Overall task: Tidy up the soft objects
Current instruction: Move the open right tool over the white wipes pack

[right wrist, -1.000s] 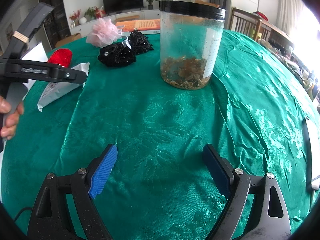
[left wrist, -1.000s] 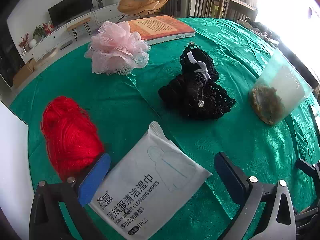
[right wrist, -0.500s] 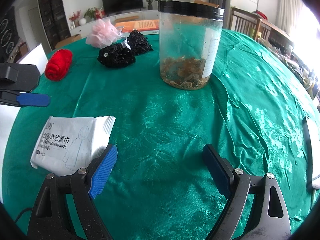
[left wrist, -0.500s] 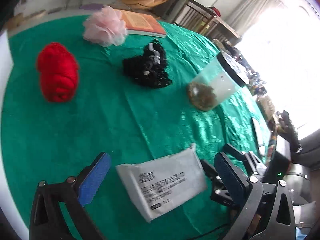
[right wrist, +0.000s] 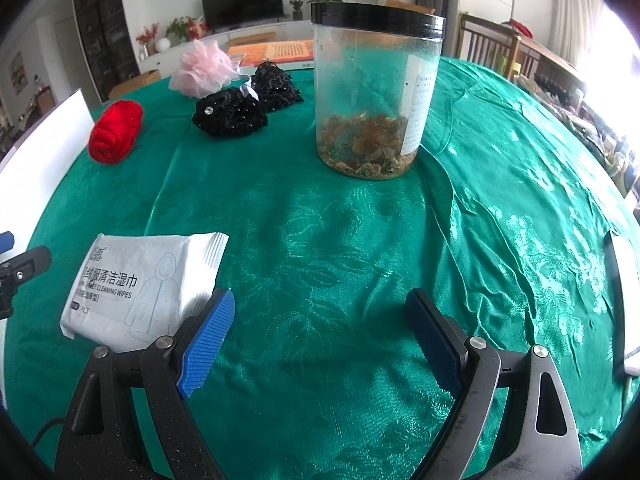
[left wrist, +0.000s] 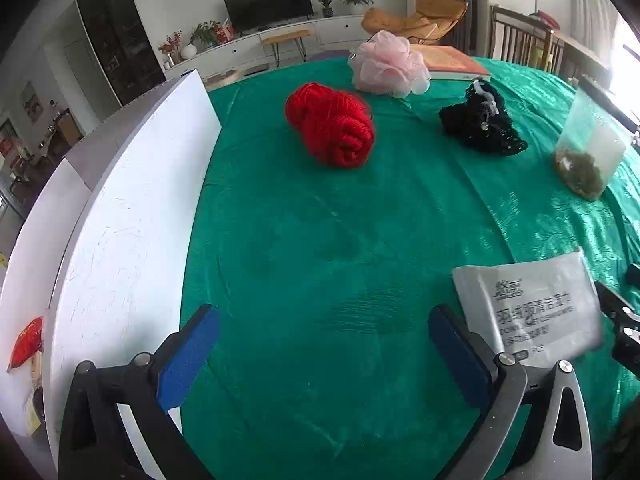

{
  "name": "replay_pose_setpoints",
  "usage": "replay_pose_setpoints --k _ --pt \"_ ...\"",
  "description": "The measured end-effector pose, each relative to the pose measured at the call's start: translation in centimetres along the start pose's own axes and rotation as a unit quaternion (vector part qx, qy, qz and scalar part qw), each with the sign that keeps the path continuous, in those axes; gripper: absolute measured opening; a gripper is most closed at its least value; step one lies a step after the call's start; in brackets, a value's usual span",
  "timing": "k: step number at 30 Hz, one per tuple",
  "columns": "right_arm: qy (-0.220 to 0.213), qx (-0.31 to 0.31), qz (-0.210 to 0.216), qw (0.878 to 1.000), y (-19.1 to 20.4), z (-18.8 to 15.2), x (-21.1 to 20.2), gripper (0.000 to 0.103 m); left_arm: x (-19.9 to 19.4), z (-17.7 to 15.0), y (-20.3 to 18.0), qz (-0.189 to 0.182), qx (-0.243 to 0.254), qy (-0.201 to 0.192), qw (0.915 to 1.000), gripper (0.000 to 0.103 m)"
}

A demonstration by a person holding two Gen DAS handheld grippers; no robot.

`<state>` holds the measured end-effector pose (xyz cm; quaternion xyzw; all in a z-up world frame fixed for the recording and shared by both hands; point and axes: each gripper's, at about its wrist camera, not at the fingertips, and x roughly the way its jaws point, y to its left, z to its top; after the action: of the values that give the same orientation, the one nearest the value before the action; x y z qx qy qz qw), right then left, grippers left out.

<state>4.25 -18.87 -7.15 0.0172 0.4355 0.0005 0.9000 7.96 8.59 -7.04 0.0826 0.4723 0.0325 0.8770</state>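
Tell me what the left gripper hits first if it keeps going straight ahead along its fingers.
Probably the red yarn ball. The open left gripper has only bare green tablecloth ahead until the yarn, though fisheye depth is uncertain.

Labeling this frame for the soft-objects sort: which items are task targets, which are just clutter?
Task items:
red yarn ball
pink bath pouf
black lace fabric
wipes pack

Clutter:
plastic jar with black lid and dried contents
book
white board
green tablecloth
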Motion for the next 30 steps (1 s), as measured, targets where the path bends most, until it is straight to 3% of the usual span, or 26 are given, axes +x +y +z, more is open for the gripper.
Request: replay_pose_setpoints --k 1,3,6,9,12,14,19,24,30 --pt "0.0 0.001 0.001 1.0 0.0 0.0 0.0 0.09 0.8 0.0 -0.1 0.01 0.003 0.012 0.9999 0.102" --pt "0.0 0.001 0.001 1.0 0.0 0.0 0.0 0.09 1.6 -0.1 -0.3 -0.007 -0.004 0.016 0.9998 0.102" --pt "-0.001 0.001 0.001 1.0 0.0 0.0 0.0 0.09 2.0 -0.2 -1.9 -0.114 -0.002 0.028 0.9931 0.1" --pt "-0.002 0.013 -0.017 1.0 -0.4 0.1 -0.1 0.088 1.3 -0.2 -3.5 -0.122 0.04 0.01 0.9916 0.099" --pt "-0.014 0.071 -0.002 0.997 -2.7 0.1 -0.5 0.088 1.6 -0.1 -1.3 -0.155 -0.006 0.013 0.9879 0.101" --pt "-0.026 0.102 0.026 0.994 -3.7 0.0 -0.8 0.088 1.6 -0.1 0.4 -0.157 -0.036 0.015 0.9868 0.101" --pt "-0.025 0.106 0.016 0.994 -3.7 0.1 -0.7 0.088 1.6 -0.9 1.5 -0.14 -0.041 0.007 0.9893 0.101" --pt "-0.025 0.108 0.012 0.994 -3.7 0.1 -0.8 0.088 1.8 -1.1 -0.5 -0.104 0.005 0.005 0.9946 0.102" --pt "-0.05 0.156 0.001 0.987 -5.9 -0.1 -1.8 0.088 1.2 -1.4 -2.6 -0.126 0.035 -0.003 0.9915 0.103"
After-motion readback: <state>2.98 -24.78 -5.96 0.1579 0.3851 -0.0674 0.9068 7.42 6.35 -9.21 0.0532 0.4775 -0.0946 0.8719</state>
